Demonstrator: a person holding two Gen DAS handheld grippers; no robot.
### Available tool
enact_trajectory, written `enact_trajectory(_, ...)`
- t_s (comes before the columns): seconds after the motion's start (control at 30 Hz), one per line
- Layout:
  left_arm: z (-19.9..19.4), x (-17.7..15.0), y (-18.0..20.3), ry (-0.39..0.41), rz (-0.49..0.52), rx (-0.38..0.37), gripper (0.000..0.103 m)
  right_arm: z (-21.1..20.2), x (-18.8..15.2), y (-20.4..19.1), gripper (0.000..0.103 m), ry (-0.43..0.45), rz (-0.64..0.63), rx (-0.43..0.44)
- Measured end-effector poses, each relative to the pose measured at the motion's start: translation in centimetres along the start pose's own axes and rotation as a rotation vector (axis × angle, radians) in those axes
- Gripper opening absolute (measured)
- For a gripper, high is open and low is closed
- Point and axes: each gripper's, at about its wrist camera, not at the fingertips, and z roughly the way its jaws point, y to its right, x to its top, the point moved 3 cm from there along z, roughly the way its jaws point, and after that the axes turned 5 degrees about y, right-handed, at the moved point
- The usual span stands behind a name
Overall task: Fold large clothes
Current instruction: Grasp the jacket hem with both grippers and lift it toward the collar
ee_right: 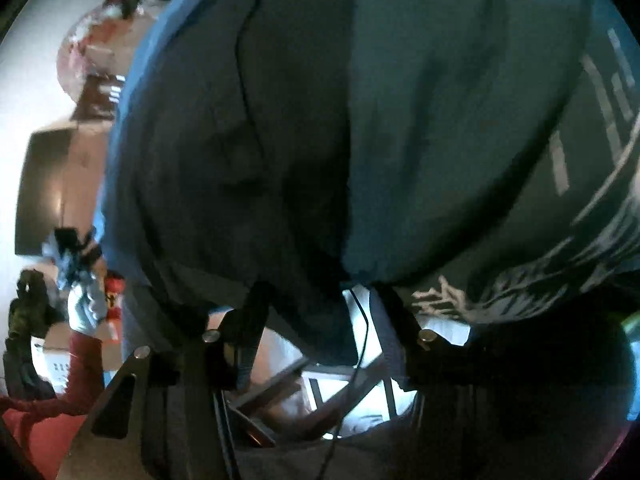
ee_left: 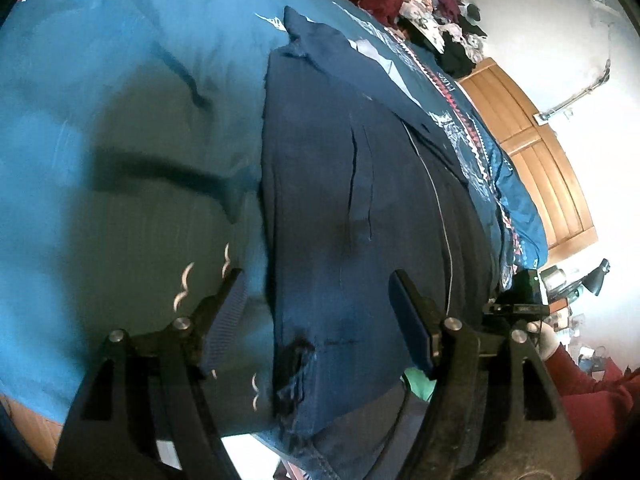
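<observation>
Navy cloth fills the middle of the left wrist view: the garment (ee_left: 340,184) lies flat on a teal quilt (ee_left: 120,80), running from the lower centre of the frame up toward the upper centre. It looks already folded lengthwise, probably to make it narrow enough for a cross fold. A thin pale line runs down its right side, a dark crease down its middle, and a frayed, ragged patch shows at its near edge, low in the frame.

The left gripper (ee_left: 316,304) hangs over that near end with its jaws spread wide, one pad over the quilt and one over the cloth, holding nothing; it seems placed to come down on the near hem.

In the right wrist view the garment (ee_right: 248,168) is dark and blurred, filling the centre and left, with quilt at the right. The right gripper (ee_right: 320,320) sits at the lower centre, its jaws apart at the near edge of the cloth, which hangs between them; whether they touch it I cannot tell. The person's other hand (ee_right: 86,304) shows at the lower left
</observation>
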Motion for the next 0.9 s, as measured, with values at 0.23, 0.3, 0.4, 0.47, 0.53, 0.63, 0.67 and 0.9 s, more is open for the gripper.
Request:
enact_trajectory(0.23,-0.2,-1.1,0.8,-0.038,0.068,0.046,0.071,0.7,0.9,-0.7,0.057,-0.008,0.002,0.022)
enact_trajectory(0.3,0.1,-1.5,1.3,-0.059,0.095,0.058,0.071,0.9,0.6,-0.9,0.057,-0.009,0.003,0.028)
enact_trajectory(0.4,0.5,-2.0,1.9,-0.08,0.124,0.073,0.068,0.9,0.4,-0.3,0.057,-0.017,-0.003,0.037)
enact_trajectory(0.47,0.9,-2.2,1.9,-0.091,0.125,0.079,0.058,0.6,0.6,0.1,0.057,-0.019,-0.006,0.039)
enact_trajectory(0.53,1.1,-2.1,1.3,-0.086,0.112,0.088,0.051,0.6,0.6,0.2,0.057,-0.019,-0.004,0.042)
enact_trajectory(0.63,1.1,-1.9,1.1,-0.079,0.098,0.092,0.041,0.5,0.7,0.3,0.057,-0.01,-0.003,0.044)
enact_trajectory(0.67,1.1,-1.9,1.2,-0.079,0.098,0.096,0.04,0.3,0.7,0.2,0.056,-0.002,-0.006,0.047)
enact_trajectory(0.9,2.1,-2.3,2.9,-0.098,0.186,0.25,0.044,0.5,0.5,0.5,0.056,0.006,0.014,0.065)
